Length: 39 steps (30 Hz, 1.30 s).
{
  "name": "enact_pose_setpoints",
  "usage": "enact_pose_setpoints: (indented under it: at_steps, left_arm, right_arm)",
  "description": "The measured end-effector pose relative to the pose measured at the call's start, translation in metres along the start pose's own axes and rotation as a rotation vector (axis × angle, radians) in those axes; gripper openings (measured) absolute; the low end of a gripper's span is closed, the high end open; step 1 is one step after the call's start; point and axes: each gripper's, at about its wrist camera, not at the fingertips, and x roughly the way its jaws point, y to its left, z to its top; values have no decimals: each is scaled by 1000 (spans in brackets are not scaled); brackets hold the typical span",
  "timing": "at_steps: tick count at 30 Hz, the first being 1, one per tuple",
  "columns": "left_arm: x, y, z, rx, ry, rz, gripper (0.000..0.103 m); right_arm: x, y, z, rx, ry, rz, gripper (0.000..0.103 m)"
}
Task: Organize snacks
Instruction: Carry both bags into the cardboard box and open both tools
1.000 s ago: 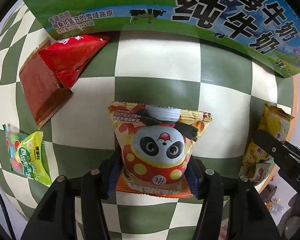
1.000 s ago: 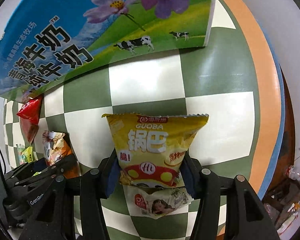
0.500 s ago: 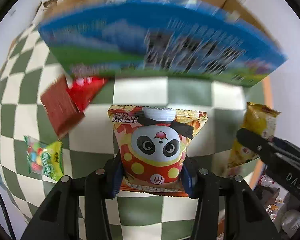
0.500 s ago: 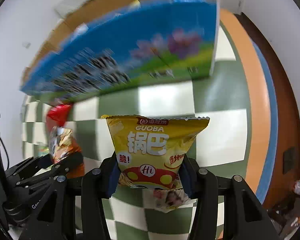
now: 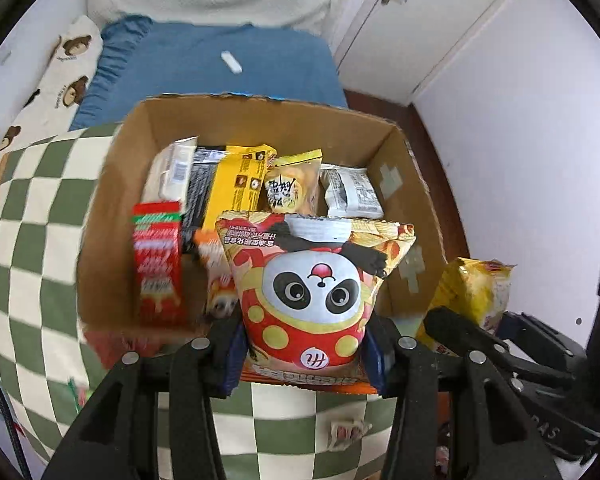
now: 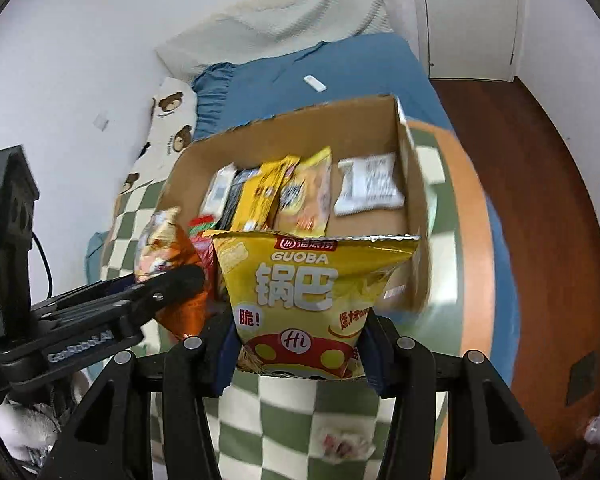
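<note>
Snacks: red panda-print crisp bag clamped in left gripper, yellow Guoba bag clamped in right gripper. Both now raised from checked tablecloth to open cardboard box, mid-frame, part-filled. Drop-in looks next.

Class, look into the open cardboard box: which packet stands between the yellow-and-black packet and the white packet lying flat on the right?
An orange-yellow snack packet with black script stands between the yellow-and-black packet and the white packet; both wrist views show it.
</note>
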Motion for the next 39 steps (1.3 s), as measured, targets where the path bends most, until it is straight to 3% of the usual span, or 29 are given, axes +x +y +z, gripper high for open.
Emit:
enact_pose_setpoints:
  at_steps: [5, 8, 16, 17, 19, 20, 21, 23, 24, 32, 33, 39]
  left_arm:
    - [64, 3, 47, -45, 170, -11, 45]
    - [90, 5, 58, -55, 226, 8, 46]
    - [119, 3, 57, -53, 312, 9, 46]
    - [122, 3, 57, -56, 321, 4, 46]
    - [127, 4, 56, -58, 335, 4, 49]
    - [128, 4, 56, -57, 333, 11, 55]
    - [128, 5, 55, -53, 329, 16, 69]
    - [128, 4, 56, -48, 319, 27, 87]
    - [127, 5, 56, -48, 312, 36, 89]
    - [116, 19, 57, -55, 276, 74, 89]
    - [120, 18, 69, -58, 272, 82, 89]
    - [95, 34, 66, -38, 205, 139, 89]
  right_arm:
    - [37, -11, 42, -2, 110, -35, 53]
    - [66, -15, 56, -14, 190, -66, 53]
    - [95, -18, 63, -14, 285, -77, 55]
    - [98, -19, 61, -11, 291, -78, 59]
    - [105, -23, 60, 3, 322, -85, 81]
    - [109, -23, 59, 7, 331, -83, 87]
    - [110, -23, 59, 9, 336, -96, 88]
    - [116, -22, 57, 4, 342, -101, 90]
    - [116, -21, 57, 4, 344, -103, 91]
    - [120, -19, 55, 12, 344, -122, 94]
    - [119, -19, 55, 15, 341, -124, 94]
    - [118, -17, 52, 16, 315, -138, 94]
